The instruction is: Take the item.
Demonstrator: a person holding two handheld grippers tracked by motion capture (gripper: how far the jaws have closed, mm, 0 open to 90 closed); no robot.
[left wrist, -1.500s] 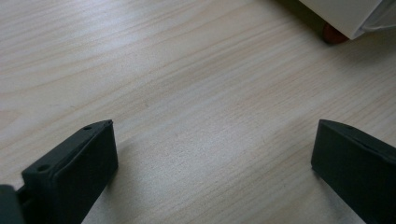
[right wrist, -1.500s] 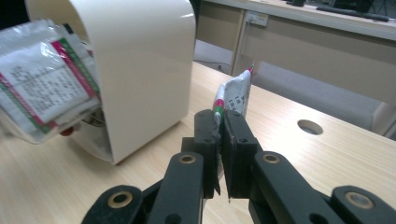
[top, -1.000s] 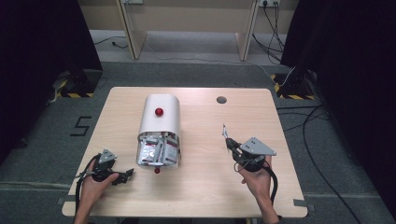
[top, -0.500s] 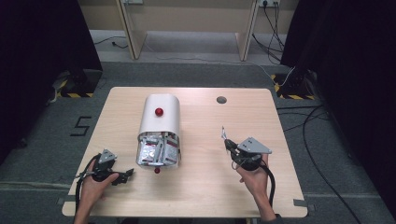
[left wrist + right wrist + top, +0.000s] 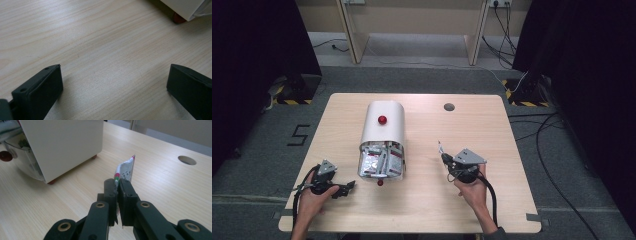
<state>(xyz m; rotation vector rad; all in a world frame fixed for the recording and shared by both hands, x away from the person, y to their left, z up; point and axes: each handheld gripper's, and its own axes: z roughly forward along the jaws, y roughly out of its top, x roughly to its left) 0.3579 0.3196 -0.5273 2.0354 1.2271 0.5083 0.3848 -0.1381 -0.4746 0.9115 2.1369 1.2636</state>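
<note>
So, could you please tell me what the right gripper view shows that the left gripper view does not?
Right gripper view: the right gripper shut on a small sachet, the white dispenser box's side wall, and the round cable hole in the tabletop.
Left gripper view: the left gripper with its jaws wide apart over bare wood, nothing between them.
Both: the wooden table, a bottom corner of the box and a red foot under it.

Quick count from my end: I had two grippers going, one on the left (image 5: 343,189) and one on the right (image 5: 446,157), a hand on each. There was one table (image 5: 512,165) with one round hole (image 5: 449,106) in it. One white box (image 5: 383,130) sat there with two red knobs, one on top (image 5: 382,119) and one out front (image 5: 380,182). One sachet (image 5: 125,171) was in the right gripper. The sachets (image 5: 381,162) piled in the box were too jumbled for me to count.
</note>
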